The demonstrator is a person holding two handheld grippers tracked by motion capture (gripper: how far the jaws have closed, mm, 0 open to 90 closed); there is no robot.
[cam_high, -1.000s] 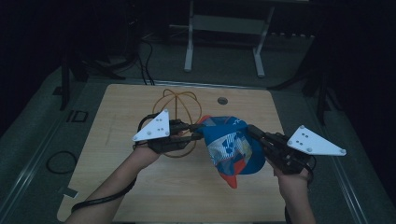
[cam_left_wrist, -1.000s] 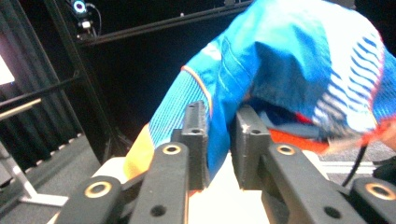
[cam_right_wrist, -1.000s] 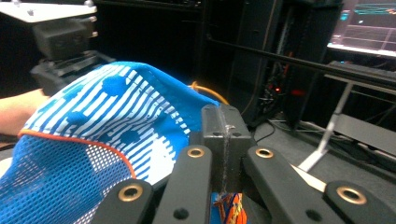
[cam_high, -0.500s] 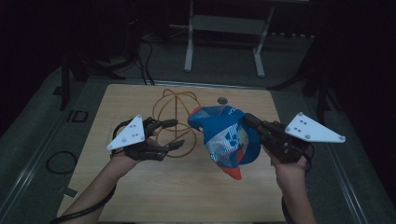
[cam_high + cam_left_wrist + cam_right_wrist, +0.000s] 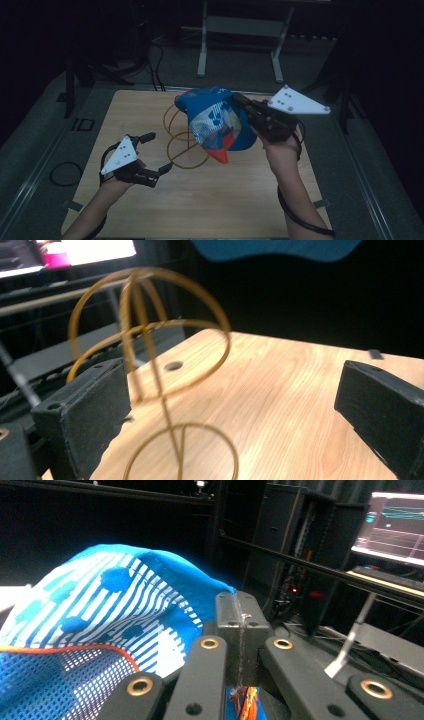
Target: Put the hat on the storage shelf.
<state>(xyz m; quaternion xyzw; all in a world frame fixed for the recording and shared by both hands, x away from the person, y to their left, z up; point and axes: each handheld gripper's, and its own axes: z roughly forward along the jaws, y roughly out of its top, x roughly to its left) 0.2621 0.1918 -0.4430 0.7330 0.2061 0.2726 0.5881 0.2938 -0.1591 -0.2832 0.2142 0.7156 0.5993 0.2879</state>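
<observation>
We hold the cap (image 5: 217, 125) up off the bench (image 5: 210, 200) in the right gripper (image 5: 245, 107), whose fingers are closed tight on the cap's edge, as the right gripper view shows with blue striped fabric (image 5: 115, 605) bunched against them. The cap hangs above and partly in front of the wire stand (image 5: 182, 142), a gold frame of loops standing on the bench. Our left gripper (image 5: 157, 152) sits low near the stand's base with its fingers (image 5: 85, 410) spread wide and nothing between them; in its own view the stand (image 5: 150, 340) rises just ahead. We judge the risk to lie in lowering the cap: the stand looks light, and a sideways brush from the brim could tip or slide it, since the left gripper is not steadying it. The pinch on one edge also lets the cap sag, so it may land crooked on the top loop.
</observation>
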